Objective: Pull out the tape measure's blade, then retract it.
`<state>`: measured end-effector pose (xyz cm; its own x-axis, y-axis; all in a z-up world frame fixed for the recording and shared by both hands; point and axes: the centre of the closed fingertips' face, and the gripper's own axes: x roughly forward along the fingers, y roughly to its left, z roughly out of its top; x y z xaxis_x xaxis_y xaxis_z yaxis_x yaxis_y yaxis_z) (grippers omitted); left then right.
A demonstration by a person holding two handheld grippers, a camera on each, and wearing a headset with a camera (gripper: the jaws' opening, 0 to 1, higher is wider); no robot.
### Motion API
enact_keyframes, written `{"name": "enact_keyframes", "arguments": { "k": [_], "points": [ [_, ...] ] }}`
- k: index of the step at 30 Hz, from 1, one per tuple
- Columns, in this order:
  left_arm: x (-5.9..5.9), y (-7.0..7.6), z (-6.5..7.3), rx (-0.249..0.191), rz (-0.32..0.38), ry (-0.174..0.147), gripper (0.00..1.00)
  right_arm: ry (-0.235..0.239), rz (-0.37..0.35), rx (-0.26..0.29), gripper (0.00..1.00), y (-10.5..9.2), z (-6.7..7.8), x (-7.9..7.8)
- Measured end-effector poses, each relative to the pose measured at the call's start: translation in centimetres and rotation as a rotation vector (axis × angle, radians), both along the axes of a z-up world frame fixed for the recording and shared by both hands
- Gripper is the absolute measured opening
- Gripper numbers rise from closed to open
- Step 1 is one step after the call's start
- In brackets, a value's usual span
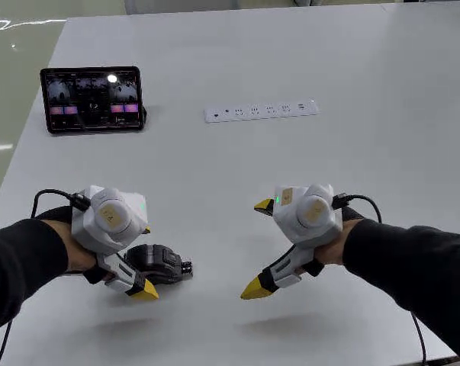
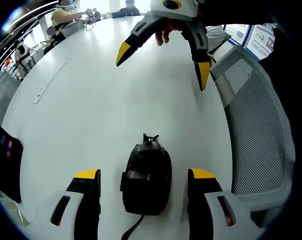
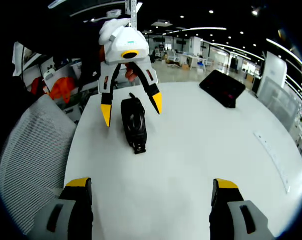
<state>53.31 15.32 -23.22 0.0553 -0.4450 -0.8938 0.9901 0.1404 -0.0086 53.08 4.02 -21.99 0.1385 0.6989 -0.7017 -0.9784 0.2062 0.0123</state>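
**Position of task item.** The tape [image 2: 146,175] lies on its side on the table [image 1: 329,152], between the jaws of the left gripper [image 2: 144,176]. The blade is fully inside the case. The hook [image 2: 149,137] sits at the case mouth and points away from the left gripper, toward the right gripper [image 1: 258,246].

**Gripper state.**
- Left gripper: jaws spread, one on each side of the case. A strip of table shows between each jaw and the case, so there is no contact.
- Right gripper: jaws spread wide and holding nothing. It hovers above the table, well apart from the tape, with its tips turned toward the hook.

**Reason for arrangement (judgement).** The left gripper straddles the case so it can clamp it and keep it from sliding. The right gripper faces the hook on the pull line, where it can pinch the hook and draw the blade out. Neither step has begun.

**Surroundings.** A tablet [image 1: 92,99] and a power strip [image 1: 262,110] lie at the far side, well apart from the work. A mesh chair [image 2: 261,130] stands at the table edge.

**Obstructions.** The table between hook and right gripper is bare, so nothing blocks the pull line. The hook is small and low on the table, so the pinch will likely need care.
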Motion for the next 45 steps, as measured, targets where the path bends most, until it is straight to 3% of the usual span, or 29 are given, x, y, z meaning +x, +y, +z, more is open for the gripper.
{"name": "enact_keyframes", "arguments": {
  "k": [8,10,12,21,30,45],
  "points": [
    [0.2,-0.5,-0.8,0.026,-0.047,-0.010,0.49,0.014,0.020,-0.016,0.99,1.7,-0.8,0.1],
    [0.4,-0.5,-0.9,0.038,-0.059,-0.019,0.40,0.014,0.032,-0.017,0.96,2.2,-0.8,0.0],
    [0.0,-0.5,-1.1,0.045,-0.068,-0.006,0.36,0.012,0.042,-0.019,0.95,2.7,-0.9,0.1],
    [0.0,-0.5,-1.2,0.055,-0.071,-0.001,0.35,0.003,0.081,-0.035,0.83,4.4,-1.4,0.2],
    [-0.1,-0.6,-1.4,0.103,-0.080,-0.028,0.34,0.004,0.101,-0.060,0.68,6.0,-2.8,0.0],
    [-0.1,-0.6,-1.4,0.090,-0.073,-0.018,0.34,-0.004,0.157,-0.061,0.37,8.2,-3.9,-0.1]
  ]
}}
